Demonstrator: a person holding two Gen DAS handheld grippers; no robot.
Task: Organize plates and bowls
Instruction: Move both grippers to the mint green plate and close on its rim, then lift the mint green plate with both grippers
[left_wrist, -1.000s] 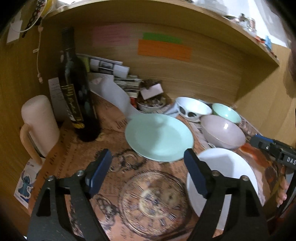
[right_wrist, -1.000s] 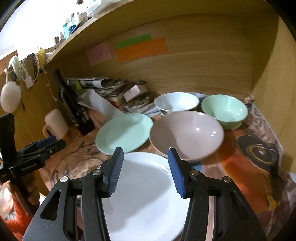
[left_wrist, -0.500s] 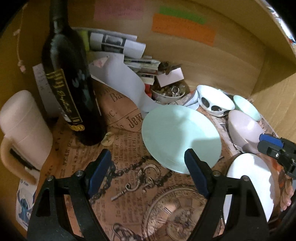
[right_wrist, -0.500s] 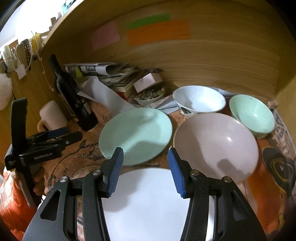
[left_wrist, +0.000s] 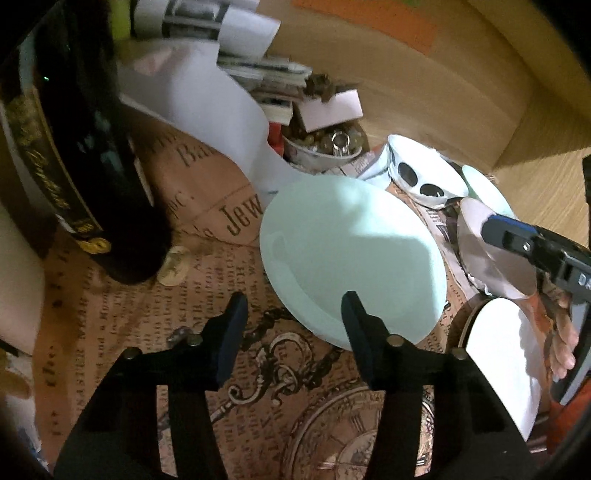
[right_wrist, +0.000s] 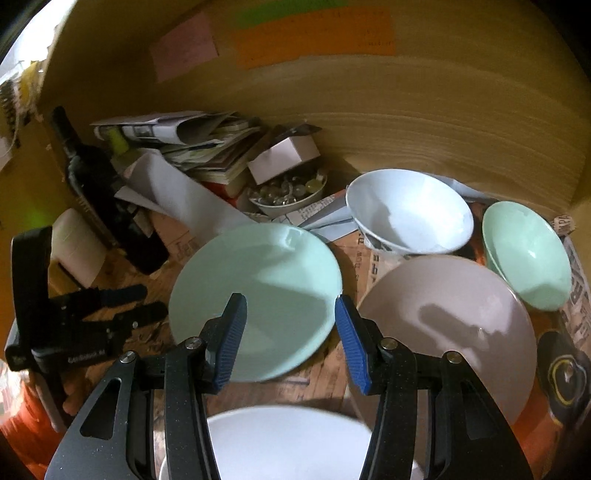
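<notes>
A pale green plate (left_wrist: 351, 251) (right_wrist: 258, 295) lies flat on the printed table cover. My left gripper (left_wrist: 293, 328) hangs over its near left rim, jaws closing, pads touching nothing. My right gripper (right_wrist: 290, 332) stands open above the plate's near edge, nothing between its fingers. A white plate (right_wrist: 288, 443) (left_wrist: 498, 362) lies just under the right gripper. A pink bowl (right_wrist: 443, 332), a white bowl (right_wrist: 410, 210) and a green bowl (right_wrist: 528, 254) sit to the right. My left gripper (right_wrist: 153, 300) also shows left of the green plate in the right wrist view.
A dark wine bottle (left_wrist: 74, 147) (right_wrist: 107, 192) and a pale mug (right_wrist: 74, 243) stand at the left. Papers, books and a small dish of beads (right_wrist: 288, 192) crowd the back. Wooden walls (right_wrist: 406, 110) close the back and right. A hand (left_wrist: 561, 350) holds the right gripper.
Both grippers have come closer to the green plate. The left one has tipped downward and its jaws have narrowed. The right jaws keep the same gap.
</notes>
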